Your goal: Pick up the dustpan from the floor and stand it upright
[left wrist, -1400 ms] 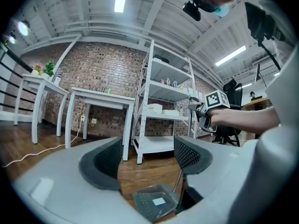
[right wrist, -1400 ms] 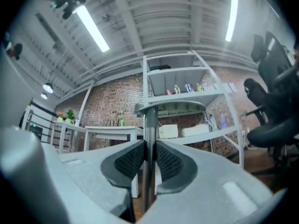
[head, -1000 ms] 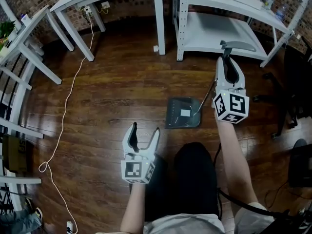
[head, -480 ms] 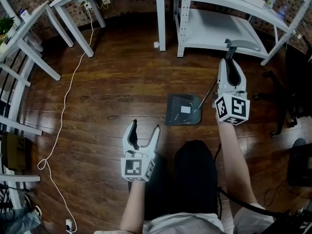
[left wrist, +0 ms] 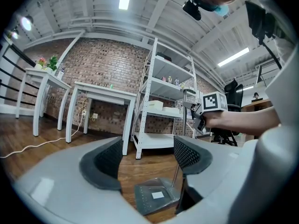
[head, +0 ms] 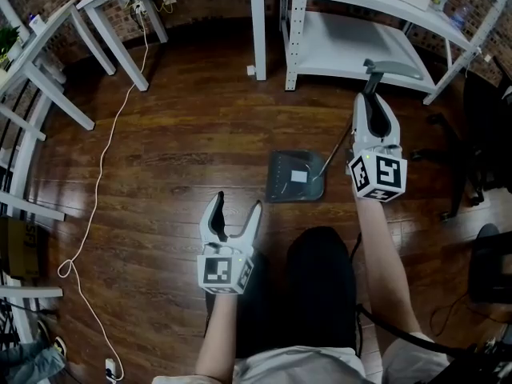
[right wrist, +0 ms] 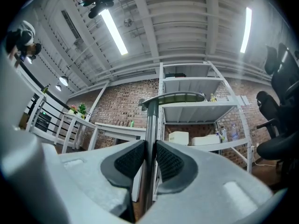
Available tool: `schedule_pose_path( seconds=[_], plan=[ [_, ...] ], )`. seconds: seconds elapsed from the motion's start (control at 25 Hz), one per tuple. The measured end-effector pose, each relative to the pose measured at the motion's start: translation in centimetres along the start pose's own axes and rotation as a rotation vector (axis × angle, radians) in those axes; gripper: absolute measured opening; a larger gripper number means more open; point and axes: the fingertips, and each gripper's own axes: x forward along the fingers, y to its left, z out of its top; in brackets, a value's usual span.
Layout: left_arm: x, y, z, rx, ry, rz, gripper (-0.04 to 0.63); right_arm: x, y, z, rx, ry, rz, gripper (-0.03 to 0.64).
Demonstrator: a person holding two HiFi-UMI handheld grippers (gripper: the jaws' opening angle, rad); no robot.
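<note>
Dustpan [head: 294,176]: its dark grey pan lies low by the wooden floor [head: 184,134], well below the right gripper [head: 370,101], and its thin metal handle climbs at a slant into those jaws. Only the right gripper view shows the grip itself. There the right gripper [right wrist: 149,160] has both ribbed pads pressed on the handle tube, and the curved green-grey end grip sits just above the jaw tips. The left gripper view shows the dustpan [left wrist: 156,197] from the front, below and ahead of the open, empty jaws of the left gripper [left wrist: 147,155]. The pan is a shallow tray with a white label inside. No view shows whether it touches the boards.

From the head view, the left gripper [head: 238,206] hangs apart from the pan, with bare floor ahead of its jaws. Beyond the right jaws stands a white shelving rack [head: 352,46], its lowest shelf close to the end grip. A white table leg [head: 258,22] stands further left, and a black chair [head: 484,134] is off to the right.
</note>
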Motion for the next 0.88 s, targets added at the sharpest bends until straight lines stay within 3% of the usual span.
schedule_pose_path(
  seconds=[0.44, 0.76, 0.84, 0.88],
  plan=[
    [0.5, -0.9, 1.0, 0.022, -0.017, -0.010, 0.362, -1.8, -0.6, -1.0, -0.003, 0.011, 0.008, 0.066],
    [0.4, -1.3, 3.5, 0.060, -0.071, -0.006, 0.362, -5.1, -0.1, 0.3, -0.004, 0.050, 0.128, 0.071],
    [0.5, -1.5, 4.2, 0.056, -0.081, -0.008, 0.362, -6.4, 0.1, 0.5, 0.002, 0.044, 0.157, 0.119],
    [0.6, -1.6, 4.3, 0.054, -0.083, -0.009, 0.362, -6.8, 0.4, 0.6, 0.003, 0.049, 0.169, 0.188]
  ],
)
